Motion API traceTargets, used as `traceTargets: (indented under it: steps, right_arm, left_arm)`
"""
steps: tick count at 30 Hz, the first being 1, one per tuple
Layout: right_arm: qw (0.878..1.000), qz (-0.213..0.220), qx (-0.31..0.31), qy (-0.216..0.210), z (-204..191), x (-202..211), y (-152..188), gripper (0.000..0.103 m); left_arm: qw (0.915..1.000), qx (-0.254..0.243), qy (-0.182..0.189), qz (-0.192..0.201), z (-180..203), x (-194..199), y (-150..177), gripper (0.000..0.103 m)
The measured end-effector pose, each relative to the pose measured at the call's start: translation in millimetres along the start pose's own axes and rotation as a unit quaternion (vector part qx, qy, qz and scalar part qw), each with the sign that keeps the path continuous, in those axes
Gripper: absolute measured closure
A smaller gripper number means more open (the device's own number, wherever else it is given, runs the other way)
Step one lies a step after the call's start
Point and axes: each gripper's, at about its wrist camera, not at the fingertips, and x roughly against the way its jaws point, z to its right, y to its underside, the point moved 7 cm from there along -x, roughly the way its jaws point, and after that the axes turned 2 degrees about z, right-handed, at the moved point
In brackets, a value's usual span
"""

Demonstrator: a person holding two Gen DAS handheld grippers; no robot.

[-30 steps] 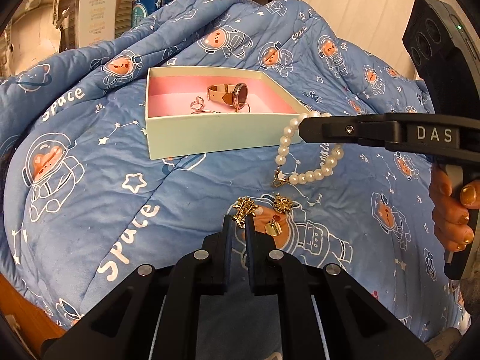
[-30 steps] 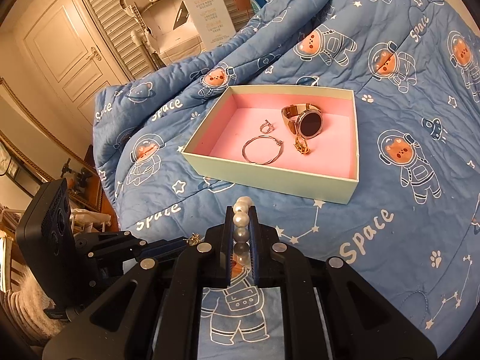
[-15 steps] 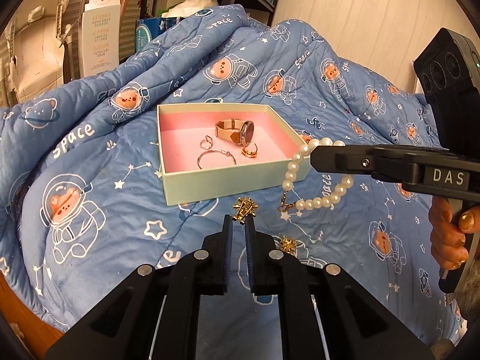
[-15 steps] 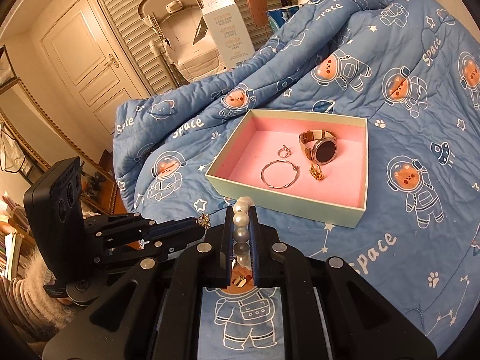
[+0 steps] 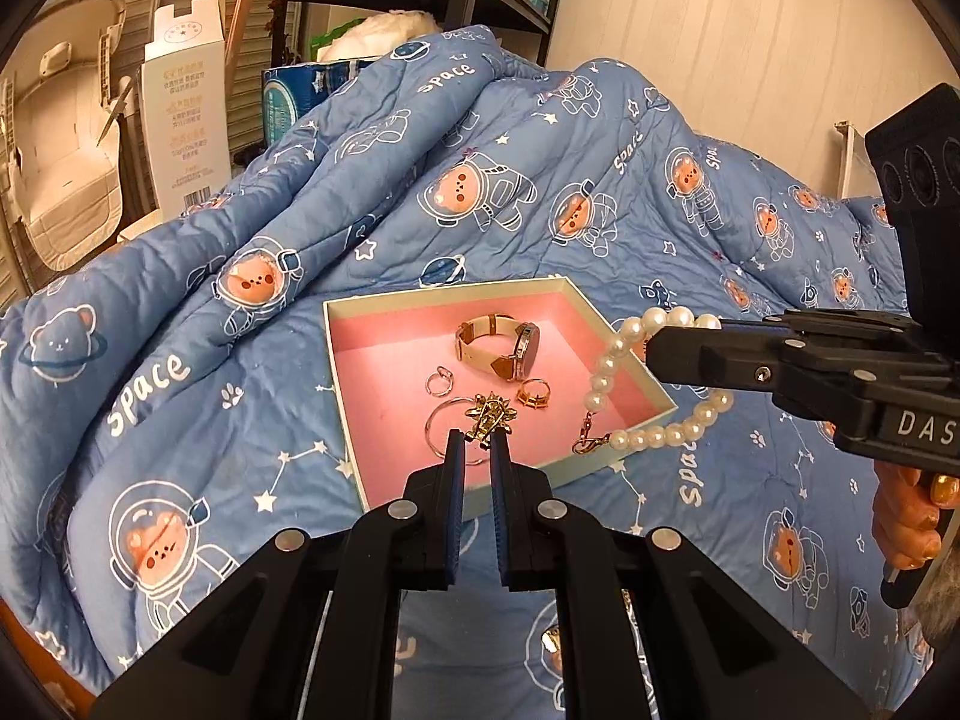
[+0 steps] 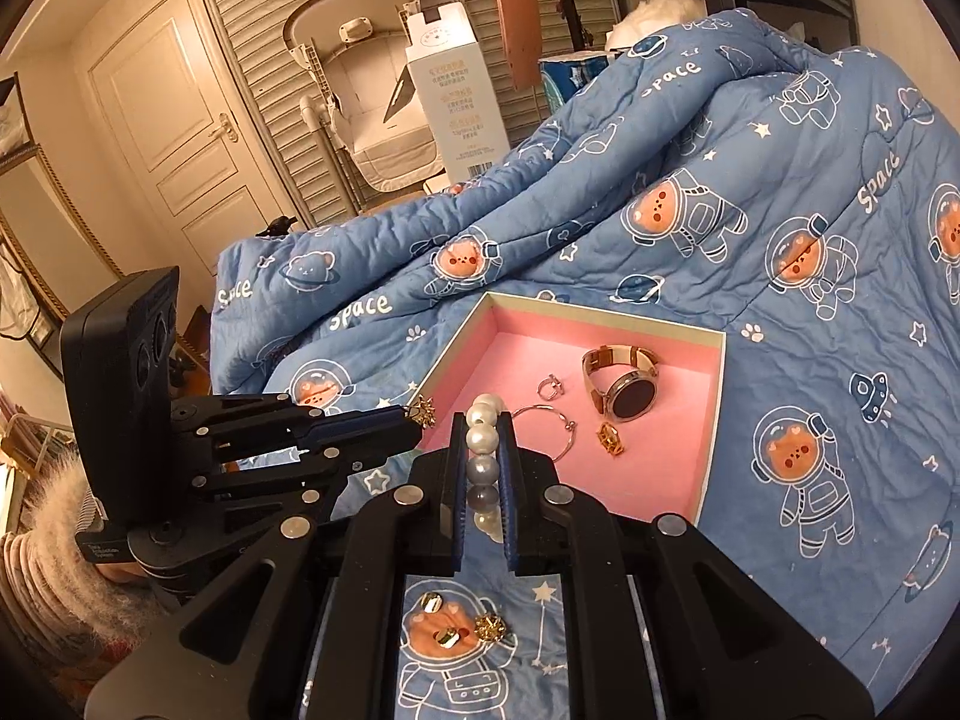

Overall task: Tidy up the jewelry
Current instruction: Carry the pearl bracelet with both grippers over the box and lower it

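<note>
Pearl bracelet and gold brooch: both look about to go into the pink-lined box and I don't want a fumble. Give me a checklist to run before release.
1. Right hand-held gripper shut on the pearl bracelet: ok.
2. Left hand-held gripper shut on the gold brooch: ok.
3. Bracelet fully over the pink-lined box: not ok, its loop hangs across the near right rim.
4. Brooch clear of the bangle below: cannot tell.
5. Bare pink floor left for both: ok, left of the watch.
6. Pieces left on the quilt: not ok, small gold items remain.
</note>
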Motion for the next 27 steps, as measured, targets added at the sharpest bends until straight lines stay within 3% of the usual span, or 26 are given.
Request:
traceTargets:
  steps: [8,19,27]
  right_arm:
    - [0.999,-0.021,-0.029,0.007,27,-25,-10,0.093]
    - [0.993,-0.085,-0.086,-0.001,59,-68,13,0.093]
    - [0.990,-0.119,-0.070,0.036,68,-82,23,0.093]
  left_arm:
    - [0.9979,0.011,0.019,-0.061,-9,-40,-4,0.095]
    - [0.9921,-0.004,0.027,-0.122,-5,-78,3,0.095]
    - [0.9871,-0.029,0.022,-0.156,-1,-96,4,0.095]
